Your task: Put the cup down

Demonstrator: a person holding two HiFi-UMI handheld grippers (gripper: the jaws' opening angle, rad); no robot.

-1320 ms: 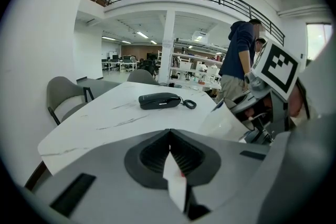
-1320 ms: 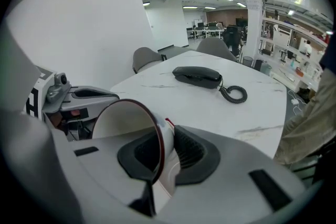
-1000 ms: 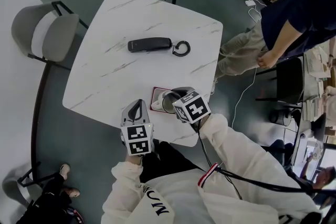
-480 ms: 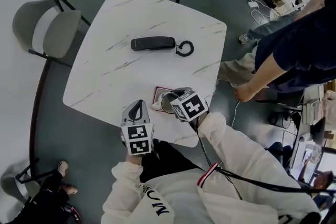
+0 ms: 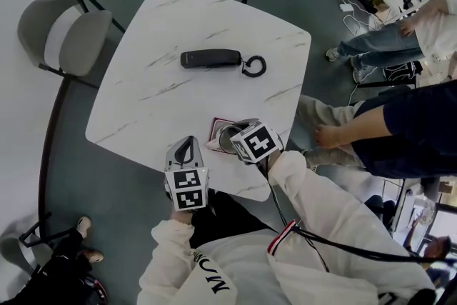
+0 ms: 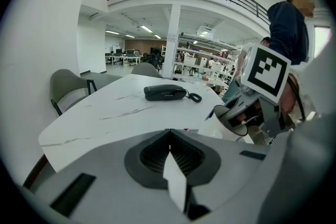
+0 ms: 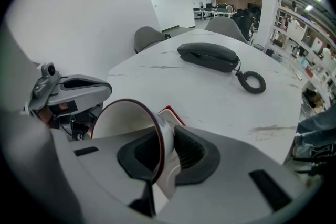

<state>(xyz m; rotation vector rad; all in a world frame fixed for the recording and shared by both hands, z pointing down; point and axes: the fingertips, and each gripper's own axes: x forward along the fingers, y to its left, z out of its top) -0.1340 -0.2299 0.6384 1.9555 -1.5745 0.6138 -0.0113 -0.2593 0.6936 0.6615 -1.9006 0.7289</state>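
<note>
Grey flooring and a grey chair (image 5: 64,39) are seen round a white marbled worktop (image 5: 143,103), on which a telephone handset (image 5: 211,58) lies well back. At the near edge, the left hand-held gripper (image 6: 170,157) is held with its jaws together and nothing between them, just beside the cup (image 7: 128,120). The cup is pinched by its rim in the right hand-held gripper (image 7: 163,157), one jaw inside and one outside. It is tilted, mouth toward the left, over a red-edged mat (image 5: 216,126) near the worktop's front edge; whether its base touches the mat cannot be told. For the step to go well, the cup should be brought upright before it is lowered, so that the base meets the mat flat. The grip should be released only once the base is judged fully seated. The inner jaw should then be lifted straight up, so that the rim is not caught and the cup tipped.
</note>
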